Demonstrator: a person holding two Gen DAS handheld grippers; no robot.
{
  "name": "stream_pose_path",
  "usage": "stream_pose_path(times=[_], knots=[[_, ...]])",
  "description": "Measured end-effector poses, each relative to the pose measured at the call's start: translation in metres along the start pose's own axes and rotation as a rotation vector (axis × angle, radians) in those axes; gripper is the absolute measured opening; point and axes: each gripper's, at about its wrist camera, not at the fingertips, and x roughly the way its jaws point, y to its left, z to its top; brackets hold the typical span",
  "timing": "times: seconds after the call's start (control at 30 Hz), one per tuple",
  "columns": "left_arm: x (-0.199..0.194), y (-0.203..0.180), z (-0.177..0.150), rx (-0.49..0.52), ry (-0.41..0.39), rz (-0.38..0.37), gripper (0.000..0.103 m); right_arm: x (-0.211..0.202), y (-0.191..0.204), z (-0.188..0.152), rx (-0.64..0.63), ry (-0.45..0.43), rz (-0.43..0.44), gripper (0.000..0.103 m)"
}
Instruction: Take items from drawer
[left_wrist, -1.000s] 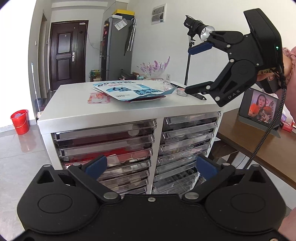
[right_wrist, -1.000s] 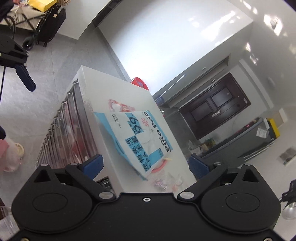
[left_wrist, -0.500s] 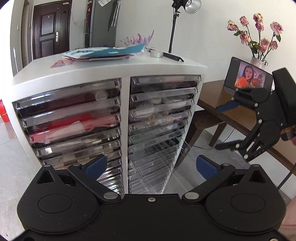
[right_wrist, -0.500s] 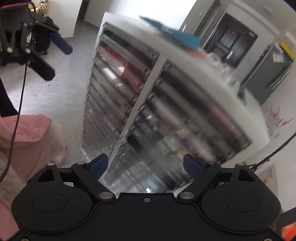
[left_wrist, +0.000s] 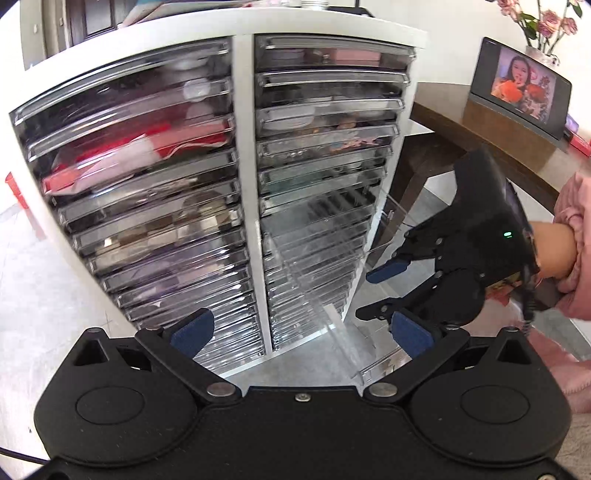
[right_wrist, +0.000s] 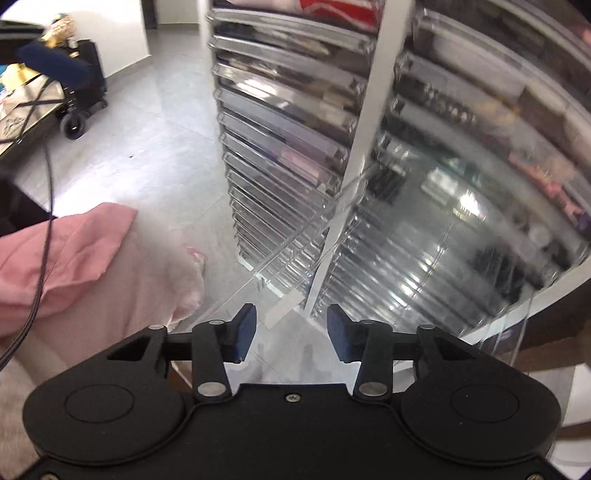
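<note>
A white cabinet (left_wrist: 243, 110) holds two columns of clear drawers with mixed items inside. One low drawer (left_wrist: 325, 295) of the right column stands pulled out toward me, and what it holds I cannot make out. In the left wrist view my right gripper (left_wrist: 365, 295) hovers at that drawer's front right corner with its fingers apart. In the right wrist view my right gripper (right_wrist: 291, 332) is narrowed, and the drawer's (right_wrist: 280, 266) clear front edge reaches between the pads; whether they touch it is unclear. My left gripper (left_wrist: 301, 330) stands wide open in front of the cabinet, holding nothing.
A wooden table (left_wrist: 480, 122) with a tablet (left_wrist: 521, 85) and roses (left_wrist: 535, 18) stands right of the cabinet. A pink sleeve (left_wrist: 572, 206) is behind the right gripper. A wheeled black cart (right_wrist: 77, 107) is on the grey floor at the left, with pink clothing (right_wrist: 74, 251) close by.
Both grippers have dropped from the cabinet top to its lower drawers. My right gripper has swung in to the pulled-out drawer and narrowed its fingers. My left gripper stays wide open.
</note>
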Motion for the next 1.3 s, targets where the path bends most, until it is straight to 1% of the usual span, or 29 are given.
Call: stream_pose_path(times=[0.13, 0.3, 0.33, 0.37, 0.4, 0.47, 0.53, 0.63, 0.73, 0.9, 0.97, 1.0, 1.03, 1.07, 1.1, 1.13, 1.3], knots=[[-0.003, 0.012, 0.001, -0.028, -0.018, 0.011, 0.103, 0.023, 0.008, 0.004, 0.059, 0.075, -0.036, 0.039], [-0.004, 0.023, 0.002, -0.059, -0.046, -0.012, 0.103, 0.045, 0.01, 0.008, 0.154, 0.145, -0.051, 0.033], [-0.003, 0.025, 0.002, -0.065, -0.05, -0.017, 0.103, 0.049, 0.011, 0.008, 0.161, 0.158, -0.056, 0.03], [-0.003, 0.027, 0.001, -0.071, -0.054, -0.017, 0.103, 0.053, 0.012, 0.008, 0.166, 0.172, -0.063, 0.026], [-0.003, 0.03, 0.0, -0.076, -0.057, -0.017, 0.103, 0.056, 0.012, 0.009, 0.175, 0.181, -0.065, 0.024], [-0.005, 0.035, -0.001, -0.09, -0.067, -0.015, 0.103, 0.059, 0.011, 0.009, 0.202, 0.189, -0.057, 0.015], [-0.007, 0.042, -0.002, -0.113, -0.082, -0.012, 0.103, 0.058, 0.009, 0.008, 0.211, 0.195, -0.059, 0.014], [-0.009, 0.048, -0.003, -0.131, -0.093, -0.01, 0.103, 0.057, 0.006, 0.009, 0.24, 0.208, -0.05, 0.007], [-0.01, 0.052, -0.005, -0.141, -0.102, -0.013, 0.103, 0.058, 0.002, 0.009, 0.259, 0.209, -0.062, 0.0], [-0.01, 0.055, -0.006, -0.155, -0.107, -0.01, 0.103, 0.055, -0.001, 0.008, 0.266, 0.212, -0.056, 0.0], [-0.009, 0.055, -0.006, -0.156, -0.108, -0.009, 0.103, 0.056, 0.001, 0.008, 0.245, 0.213, -0.054, 0.0], [-0.01, 0.055, -0.006, -0.155, -0.108, -0.009, 0.103, 0.055, 0.002, 0.008, 0.237, 0.203, -0.067, 0.001], [-0.01, 0.055, -0.006, -0.153, -0.109, -0.009, 0.103, 0.054, 0.003, 0.009, 0.232, 0.19, -0.081, 0.009], [-0.01, 0.055, -0.006, -0.152, -0.11, -0.009, 0.103, 0.054, 0.004, 0.009, 0.226, 0.179, -0.092, 0.025], [-0.01, 0.055, -0.006, -0.151, -0.109, -0.009, 0.103, 0.053, 0.004, 0.01, 0.221, 0.17, -0.097, 0.031], [-0.01, 0.055, -0.007, -0.15, -0.109, -0.009, 0.103, 0.054, 0.003, 0.011, 0.221, 0.17, -0.098, 0.033], [-0.009, 0.054, -0.007, -0.15, -0.105, -0.008, 0.103, 0.06, -0.004, 0.01, 0.272, 0.205, -0.07, 0.032]])
